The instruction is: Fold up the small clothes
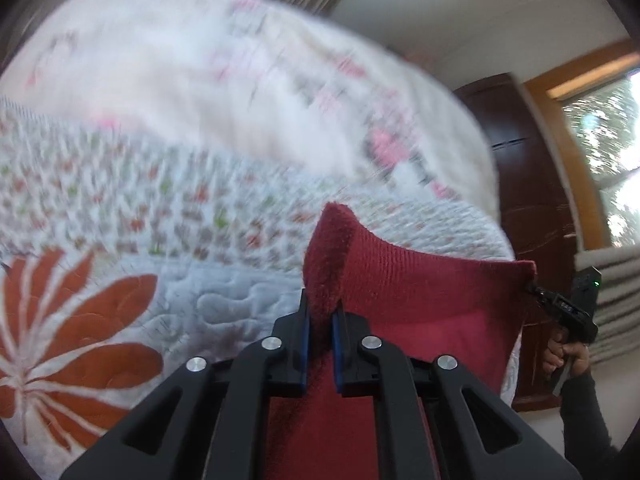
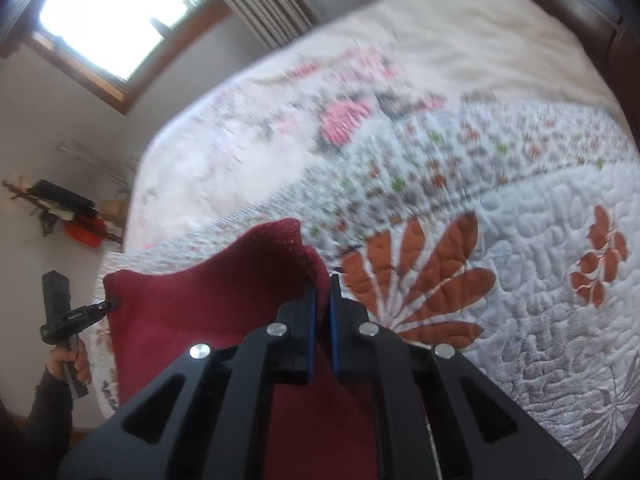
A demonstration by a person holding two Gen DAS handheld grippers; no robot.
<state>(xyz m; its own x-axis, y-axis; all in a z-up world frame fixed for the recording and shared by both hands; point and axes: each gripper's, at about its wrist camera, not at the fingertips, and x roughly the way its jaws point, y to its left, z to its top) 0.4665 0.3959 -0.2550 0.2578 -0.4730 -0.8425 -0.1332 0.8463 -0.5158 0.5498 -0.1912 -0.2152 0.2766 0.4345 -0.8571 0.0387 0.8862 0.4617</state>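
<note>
— Where the bed (image 1: 168,184) fills most of both views, what covers it?
— A quilted spread (image 2: 520,240) with orange leaf shapes, its near part bare and open; a pale floral blanket (image 1: 192,72) lies farther back, blurred.
— And the garment?
— A dark red knitted piece (image 1: 420,292) hangs stretched above the bed's near edge, top edge sagging between two corners.
— Who has the corners?
— The left tool (image 1: 320,320) is clamped on one, its pads pressing the fabric. The right tool (image 2: 322,312) pinches the other corner
</note>
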